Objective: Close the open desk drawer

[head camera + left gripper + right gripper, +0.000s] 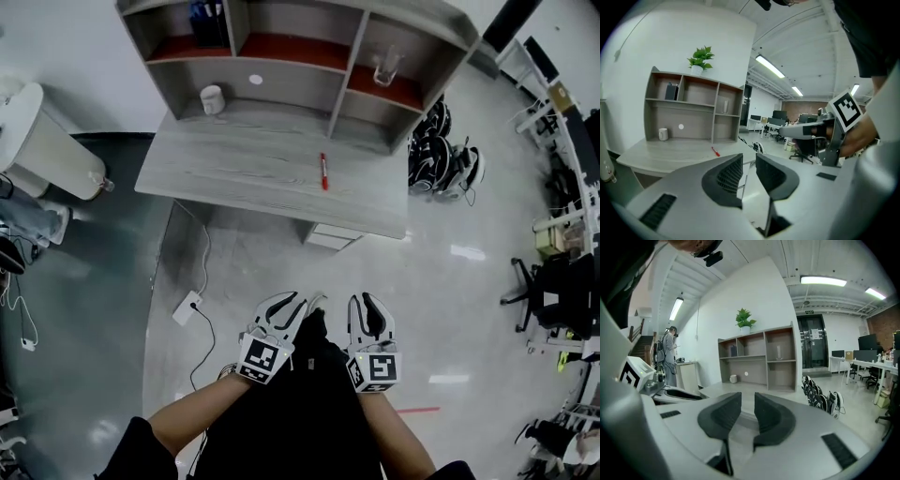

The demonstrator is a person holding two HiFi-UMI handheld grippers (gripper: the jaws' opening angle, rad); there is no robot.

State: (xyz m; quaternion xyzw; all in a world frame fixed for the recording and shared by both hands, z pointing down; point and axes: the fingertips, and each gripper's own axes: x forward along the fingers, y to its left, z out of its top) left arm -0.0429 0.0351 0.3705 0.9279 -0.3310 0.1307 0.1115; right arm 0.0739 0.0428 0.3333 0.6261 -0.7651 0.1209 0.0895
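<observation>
pale pulled-out desk drawer [330, 237] well ahead of left gripper [298, 303] and right gripper [367, 303], both jaws slightly apart, nothing held

The desk drawer [330, 238] is a pale, whitish box with a flat front; it sits under the grey wood-grain desk [234, 169], at about 5 o'clock from the middle of the desktop; it stands partly open, jutting a little past the desk's near edge toward 6 o'clock, so that a narrow strip of its top and front shows from above; it lies level and runs parallel to that edge, above the glossy floor; its inside is too small and too shadowed to make out.
</observation>
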